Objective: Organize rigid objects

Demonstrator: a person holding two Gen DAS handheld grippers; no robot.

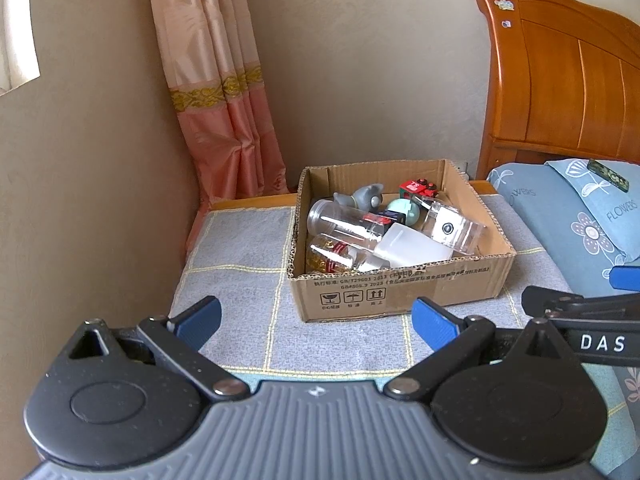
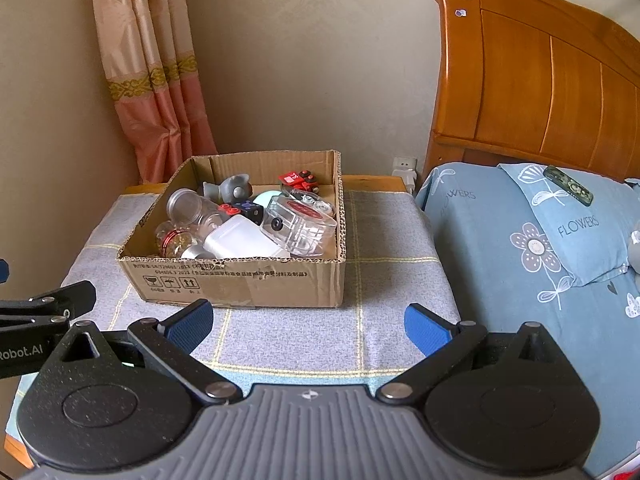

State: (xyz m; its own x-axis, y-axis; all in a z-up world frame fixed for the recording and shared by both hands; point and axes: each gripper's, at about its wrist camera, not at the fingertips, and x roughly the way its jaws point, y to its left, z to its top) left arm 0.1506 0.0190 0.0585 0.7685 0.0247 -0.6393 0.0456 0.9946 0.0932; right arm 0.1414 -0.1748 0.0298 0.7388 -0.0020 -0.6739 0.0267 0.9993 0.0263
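A cardboard box [image 1: 400, 292] stands on a cloth-covered bedside table; it also shows in the right wrist view [image 2: 240, 284]. It holds several rigid items: clear jars [image 1: 340, 218], a white container [image 1: 412, 246], a clear plastic case [image 1: 452, 226], a grey toy [image 1: 362, 198] and a red toy [image 1: 418, 188]. My left gripper [image 1: 316, 322] is open and empty, in front of the box. My right gripper [image 2: 308, 326] is open and empty, also in front of the box, to the left gripper's right.
The grey checked cloth [image 2: 384, 240] covers the table. A bed with blue flowered bedding [image 2: 520, 240] and a wooden headboard [image 2: 540, 80] stands at the right. A dark patterned flat object [image 2: 568, 190] lies on the pillow. A curtain [image 1: 216, 100] hangs in the corner.
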